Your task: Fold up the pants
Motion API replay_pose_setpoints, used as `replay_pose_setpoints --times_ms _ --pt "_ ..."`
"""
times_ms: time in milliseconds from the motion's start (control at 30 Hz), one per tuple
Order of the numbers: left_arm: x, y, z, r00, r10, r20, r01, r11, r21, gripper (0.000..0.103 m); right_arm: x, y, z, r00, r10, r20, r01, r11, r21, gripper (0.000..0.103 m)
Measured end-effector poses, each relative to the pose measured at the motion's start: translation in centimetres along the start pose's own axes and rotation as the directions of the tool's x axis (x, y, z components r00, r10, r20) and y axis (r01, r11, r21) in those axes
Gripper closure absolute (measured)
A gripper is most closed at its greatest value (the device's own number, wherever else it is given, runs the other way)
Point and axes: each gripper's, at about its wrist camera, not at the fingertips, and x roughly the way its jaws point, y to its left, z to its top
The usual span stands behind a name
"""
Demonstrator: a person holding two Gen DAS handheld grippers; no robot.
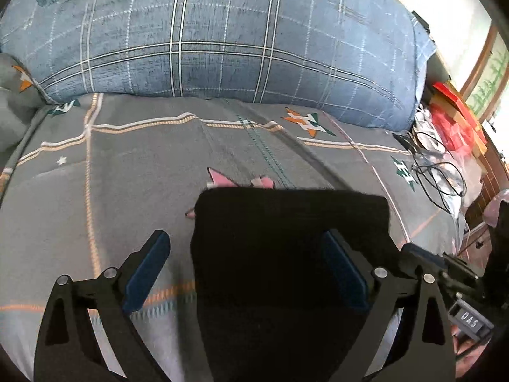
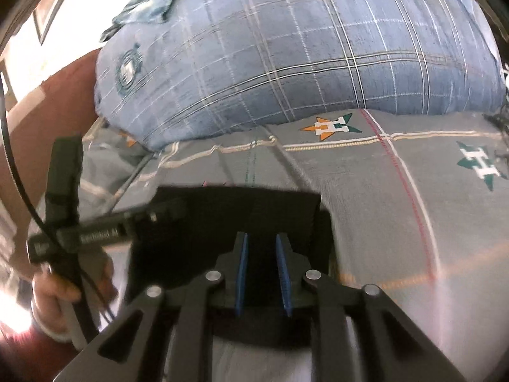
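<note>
Lying on the grey bed sheet (image 1: pixel 143 165) is a pair of black pants (image 1: pixel 286 238), already folded into a compact dark block with a straight far edge.

From the left wrist camera, the left gripper (image 1: pixel 246 273) hangs over the near left part of this block with its jaws spread very wide. Its left blue pad (image 1: pixel 146 273) is over the bare sheet at about 9 o'clock from the pants, just beside their left edge. Its right blue pad (image 1: pixel 345 273) is over the black cloth itself. Nothing is pinched between them. At 3 o'clock in this view, part of the right gripper (image 1: pixel 423 254) shows at the right edge of the pants.

From the right wrist camera, the right gripper (image 2: pixel 262 273) has its two blue pads close together with a narrow gap, and the pants (image 2: pixel 238 216) lie under and ahead of it, toward 12 o'clock. Whether a fold of cloth is caught between these pads I cannot tell, because all is black there. At 9 o'clock a hand (image 2: pixel 60 289) holds the handle of the left gripper (image 2: pixel 105 232).

Behind the pants, at 12 o'clock, a big blue checked quilt (image 1: pixel 238 38) is piled. Some cables (image 1: pixel 439 172) lie at 2 o'clock.
</note>
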Motion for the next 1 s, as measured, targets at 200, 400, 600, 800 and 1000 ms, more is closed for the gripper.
replay_pose_setpoints --times_ms 200,400,600,800,1000 --pt "0.4 -0.4 -2.9 0.998 0.053 -0.026 -0.051 0.998 0.044 0.006 -0.1 0.4 -2.9 0.998 -0.041 -0.040 0.040 0.999 -0.031 0.082" --pt "1.0 0.1 -3.8 0.999 0.024 -0.028 -0.025 0.999 -0.021 0.005 0.5 0.2 -3.8 0.998 -0.062 -0.033 0.061 0.997 -0.039 0.083" --pt "0.2 -0.9 -3.6 0.998 0.064 -0.023 -0.064 0.998 0.010 0.006 -0.1 0.5 -3.5 0.998 -0.060 -0.037 0.059 0.998 -0.031 0.083" --pt "-0.8 -1.3 -3.4 0.998 0.065 -0.010 -0.065 0.998 0.024 0.006 -1.2 1.0 -2.7 1.000 -0.029 -0.011 0.029 1.000 -0.012 0.065" --pt "-1.7 -0.2 -2.8 1.000 0.026 -0.010 -0.026 1.000 0.008 0.006 -1.5 0.2 -2.1 0.999 -0.048 0.000 0.048 0.999 0.015 0.056"
